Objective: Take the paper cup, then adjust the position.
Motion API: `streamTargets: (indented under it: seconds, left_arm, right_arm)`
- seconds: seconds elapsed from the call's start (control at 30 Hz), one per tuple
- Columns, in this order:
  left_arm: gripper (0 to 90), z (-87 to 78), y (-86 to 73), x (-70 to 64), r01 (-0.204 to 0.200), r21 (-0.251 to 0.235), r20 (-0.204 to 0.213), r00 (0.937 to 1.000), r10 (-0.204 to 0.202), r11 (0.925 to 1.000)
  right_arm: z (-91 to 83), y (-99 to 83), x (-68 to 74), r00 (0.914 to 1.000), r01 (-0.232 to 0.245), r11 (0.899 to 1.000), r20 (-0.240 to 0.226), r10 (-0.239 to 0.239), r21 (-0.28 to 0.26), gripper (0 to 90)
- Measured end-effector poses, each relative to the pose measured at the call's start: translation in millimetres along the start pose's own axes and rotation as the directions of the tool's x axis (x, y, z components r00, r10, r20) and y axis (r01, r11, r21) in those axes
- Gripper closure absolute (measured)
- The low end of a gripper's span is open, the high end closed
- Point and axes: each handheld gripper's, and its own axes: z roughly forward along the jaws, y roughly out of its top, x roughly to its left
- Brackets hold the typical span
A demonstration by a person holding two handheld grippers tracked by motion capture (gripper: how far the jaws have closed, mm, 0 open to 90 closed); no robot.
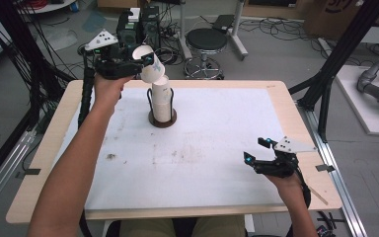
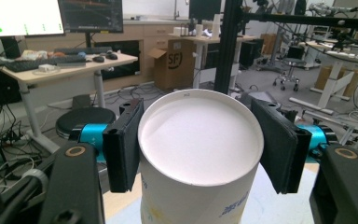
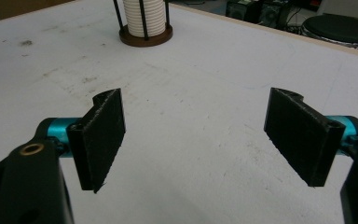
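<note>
A white paper cup [image 1: 150, 65] with blue print hangs tilted just above a stack of white cups [image 1: 161, 101]. The stack stands in a dark round holder [image 1: 162, 120] with thin black uprights, at the back middle of the table. My left gripper [image 1: 140, 61] is shut on the cup's sides. In the left gripper view the cup [image 2: 200, 130] turns a round white end to the camera between the jaws of the left gripper [image 2: 199, 149]. My right gripper [image 1: 254, 150] rests low near the front right, open and holding nothing. In its own view the right gripper [image 3: 196, 135] faces the stack [image 3: 144, 16].
A white mat [image 1: 212, 163] with faint stains covers the wooden table [image 1: 281, 94]. A black stool [image 1: 206, 39] stands behind the far edge. A black frame post [image 1: 325, 84] rises at the table's right side, and cables hang at the left [image 1: 39, 74].
</note>
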Motion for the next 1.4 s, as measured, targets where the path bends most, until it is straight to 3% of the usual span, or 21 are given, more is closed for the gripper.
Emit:
streamTargets:
  seconds: [0.23,0.47,0.6,0.87,0.93,1.1,1.2,1.27,1.3,1.37,1.4]
  left_arm:
    - [37.6,-28.8,-1.4,-14.2,-0.027,-0.005,0.044,0.9986,0.027,0.9996]
    - [37.5,-53.9,-22.4,-30.9,-0.038,-0.002,0.095,0.9947,0.038,0.9993]
    - [37.5,-60.9,-38.6,-38.8,-0.028,-0.012,0.141,0.9896,0.029,0.9995]
    - [37.5,-60.2,-61.0,-50.5,-0.035,0.021,0.176,0.984,0.031,0.9991]
    - [37.4,-57.9,-65.9,-55.8,-0.043,0.033,0.205,0.9782,0.035,0.9985]
    - [37.4,-52.2,-73.6,-63.0,-0.044,0.052,0.238,0.9707,0.03,0.9977]
    - [37.4,-46.4,-82.0,-69.4,-0.041,0.067,0.27,0.9627,0.021,0.9969]
    - [37.4,-44.8,-84.2,-71.5,-0.042,0.069,0.276,0.961,0.021,0.9967]
    - [37.4,-42.2,-88.2,-76.0,-0.048,0.076,0.295,0.9551,0.024,0.9959]
    - [37.4,-40.9,-90.3,-78.7,-0.05,0.079,0.304,0.9524,0.024,0.9956]
    - [37.4,-38.7,-94.2,-83.8,-0.059,0.085,0.322,0.9462,0.029,0.9947]
  right_arm:
    - [-1.3,1.7,0.1,1.0,-0.003,1.0,-0.002,0.003,-0.008,20.7]
    - [2.8,3.5,0.3,0.9999,-0.006,1.0,-0.015,0.005,-0.009,20.7]
    - [6.9,4.8,0.2,0.9998,-0.004,1.0,-0.018,0.004,-0.006,20.7]
    - [13.2,6.2,5.7,0.9991,0.01,1.0,-0.041,-0.01,0.002,20.7]
    - [13.1,7.3,6.3,0.999,0.008,1.0,-0.043,-0.008,0.0,20.7]
    - [14.5,7.6,7.0,0.9983,0.0,1.0,-0.058,0.0,0.0,20.7]
    - [17.5,9.0,10.4,0.996,0.001,1.0,-0.089,-0.001,0.006,20.7]
    - [20.0,9.3,12.1,0.9941,0.007,1.0,-0.108,-0.005,0.01,20.6]
    - [20.6,9.4,14.0,0.993,0.004,1.0,-0.118,-0.003,0.015,20.6]
    - [21.5,9.6,15.1,0.9915,0.009,1.0,-0.13,-0.007,0.015,20.6]
    - [22.4,10.4,17.6,0.99,0.014,1.0,-0.14,-0.013,0.012,19.6]
